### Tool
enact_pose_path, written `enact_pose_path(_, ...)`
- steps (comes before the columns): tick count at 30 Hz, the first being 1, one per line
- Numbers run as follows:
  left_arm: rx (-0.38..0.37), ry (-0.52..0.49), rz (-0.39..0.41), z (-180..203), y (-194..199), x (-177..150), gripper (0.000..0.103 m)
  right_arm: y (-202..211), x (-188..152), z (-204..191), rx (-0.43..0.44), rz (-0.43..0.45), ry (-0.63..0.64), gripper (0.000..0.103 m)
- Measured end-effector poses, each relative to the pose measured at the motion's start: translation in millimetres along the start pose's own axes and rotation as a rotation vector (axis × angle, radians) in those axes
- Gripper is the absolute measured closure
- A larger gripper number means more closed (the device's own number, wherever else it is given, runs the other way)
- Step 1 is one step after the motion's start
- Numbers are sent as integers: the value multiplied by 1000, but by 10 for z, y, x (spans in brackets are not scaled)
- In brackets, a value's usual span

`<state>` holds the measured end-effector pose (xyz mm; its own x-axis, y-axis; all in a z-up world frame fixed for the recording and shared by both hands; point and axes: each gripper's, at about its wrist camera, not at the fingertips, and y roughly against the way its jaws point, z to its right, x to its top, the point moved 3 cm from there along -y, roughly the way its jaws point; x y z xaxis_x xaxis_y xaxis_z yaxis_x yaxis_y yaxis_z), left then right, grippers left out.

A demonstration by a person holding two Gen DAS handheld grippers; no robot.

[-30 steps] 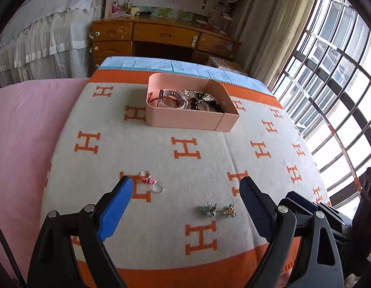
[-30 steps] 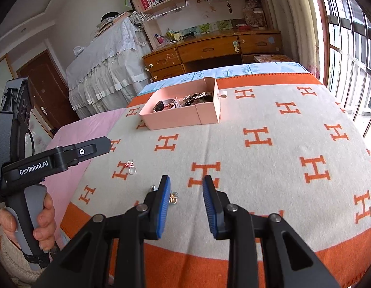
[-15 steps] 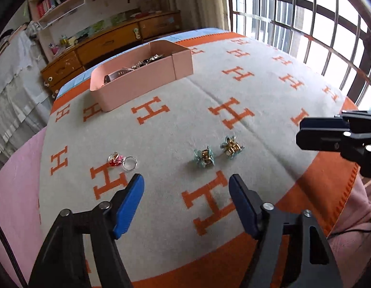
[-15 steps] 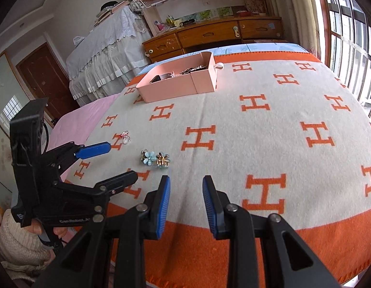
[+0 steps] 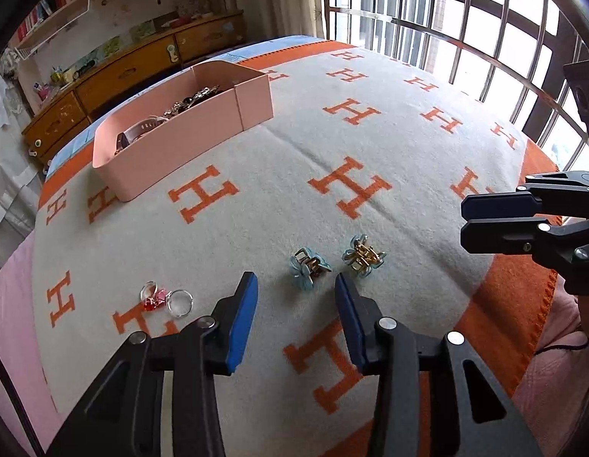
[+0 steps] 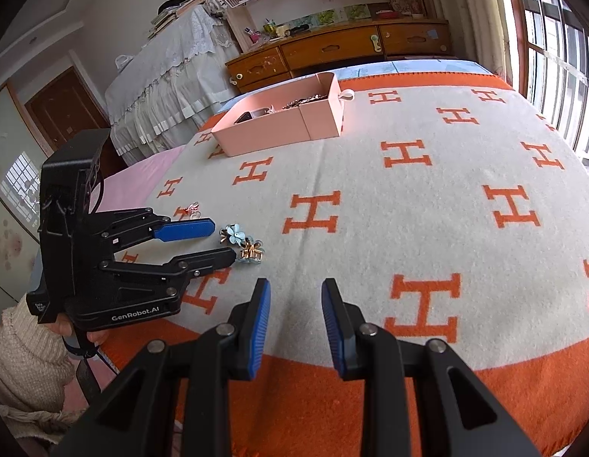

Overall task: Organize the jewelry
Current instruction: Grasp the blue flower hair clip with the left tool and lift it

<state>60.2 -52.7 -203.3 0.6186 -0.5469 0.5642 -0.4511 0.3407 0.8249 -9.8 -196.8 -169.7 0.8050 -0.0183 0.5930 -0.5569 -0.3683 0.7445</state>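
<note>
Left claw (image 5: pixel 294 293) is hovering w/ jaws spread but just closing in, nothing between them yet; the blue flower clip (image 5: pixel 308 266) is lying just beyond the tips, the gold-and-blue clip (image 5: pixel 363 257) just beside it to the right. Further left on the blanket (image 5: pixel 256 221), two rings (image 5: pixel 167 299) are sitting touching, well apart from the pink box (image 5: pixel 180 141) at the far side, which is holding a watch and dark beads. Right wrist view is adding what the left lacks: a hand (image 6: pixel 81 333) in a knit sleeve gripping the left claw, its fingers straddling both clips. Right claw (image 6: pixel 294 297) is hanging over bare blanket, jaws partly apart, holding nothing, the clips lying off to its left.
</note>
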Motion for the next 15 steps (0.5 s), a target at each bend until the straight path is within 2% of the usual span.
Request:
enact_pose_path(6, -37, 32, 10, -61, -57, 61, 64, -57, 2, 12, 2, -13, -10, 75)
enact_pose_path(10, -32, 44, 24, -79, -79, 83, 83, -75, -12, -5, 2, -18, -2, 75)
enact_pose_path(15, -14, 83, 41, -69, -68, 61, 83, -53, -2, -18, -2, -7, 3, 75)
